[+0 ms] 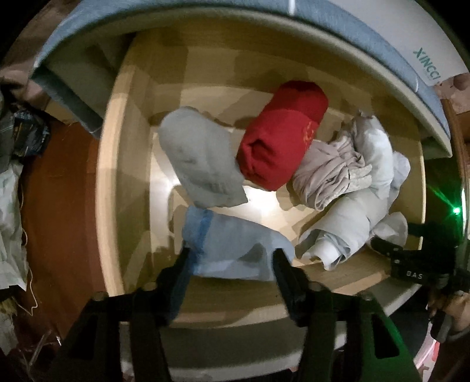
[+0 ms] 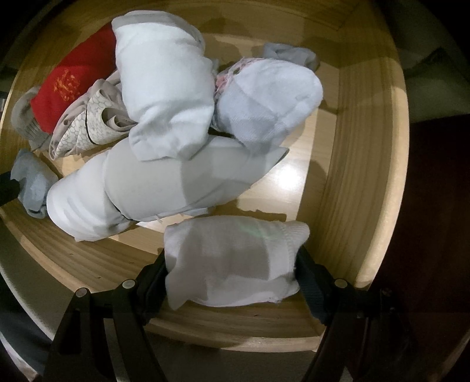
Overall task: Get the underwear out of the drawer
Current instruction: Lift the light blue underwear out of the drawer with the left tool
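Observation:
An open wooden drawer (image 1: 108,176) holds several rolled pieces of underwear. My left gripper (image 1: 232,255) is shut on a light blue roll (image 1: 235,244) at the drawer's near edge. A grey roll (image 1: 202,158), a red roll (image 1: 279,135) and a beige and white pile (image 1: 346,170) lie beyond it. My right gripper (image 2: 232,258) is shut on a white roll (image 2: 232,261) over the drawer's front wall (image 2: 235,326). The red roll (image 2: 73,79), a long white roll (image 2: 152,191) and two more white rolls (image 2: 164,88) lie farther in. The right gripper also shows in the left wrist view (image 1: 411,264).
A blue-edged mattress (image 1: 205,14) overhangs the back of the drawer. A reddish-brown floor (image 1: 58,205) with bags and clutter lies to the left. The drawer's right wall (image 2: 367,176) stands close beside my right gripper, with dark floor beyond it.

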The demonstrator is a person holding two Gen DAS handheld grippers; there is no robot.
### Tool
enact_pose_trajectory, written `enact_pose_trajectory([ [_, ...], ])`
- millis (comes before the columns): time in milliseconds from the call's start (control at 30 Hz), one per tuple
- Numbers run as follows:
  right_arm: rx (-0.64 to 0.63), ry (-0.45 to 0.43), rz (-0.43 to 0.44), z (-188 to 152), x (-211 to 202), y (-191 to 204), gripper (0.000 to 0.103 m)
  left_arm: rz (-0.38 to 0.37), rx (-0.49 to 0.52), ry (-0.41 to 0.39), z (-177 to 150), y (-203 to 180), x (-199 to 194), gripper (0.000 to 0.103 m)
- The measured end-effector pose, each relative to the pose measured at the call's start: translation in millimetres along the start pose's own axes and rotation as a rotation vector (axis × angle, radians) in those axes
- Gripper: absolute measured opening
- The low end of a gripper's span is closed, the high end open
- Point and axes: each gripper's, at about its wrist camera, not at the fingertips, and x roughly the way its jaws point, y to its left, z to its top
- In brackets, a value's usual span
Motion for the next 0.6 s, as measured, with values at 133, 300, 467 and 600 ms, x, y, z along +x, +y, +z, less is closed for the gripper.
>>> enact_pose_trajectory([
  [133, 0.004, 0.000, 0.001, 0.2, -1.5, -0.2, 0.077, -0.023, -0.053, 0.008, -2.0, 4.1, -3.0, 0.069],
  [300, 0.005, -0.003, 0.005, 0.6, -0.5, -0.1, 0.077, -0.005, -0.126, 0.061, -6.1, 10.1, 7.8, 0.069],
  [467, 0.008, -0.010, 0.011, 1.1, -0.2, -1.9, 0.077, 0.027, -0.133, 0.096, -2.4, 3.7, 25.2, 0.069],
  [600, 0.008, -0.014, 0.016, 0.5, -2.3, -4.7, 0.077, 0.027, -0.130, 0.109, 6.1, -5.0, 38.1, 0.069],
])
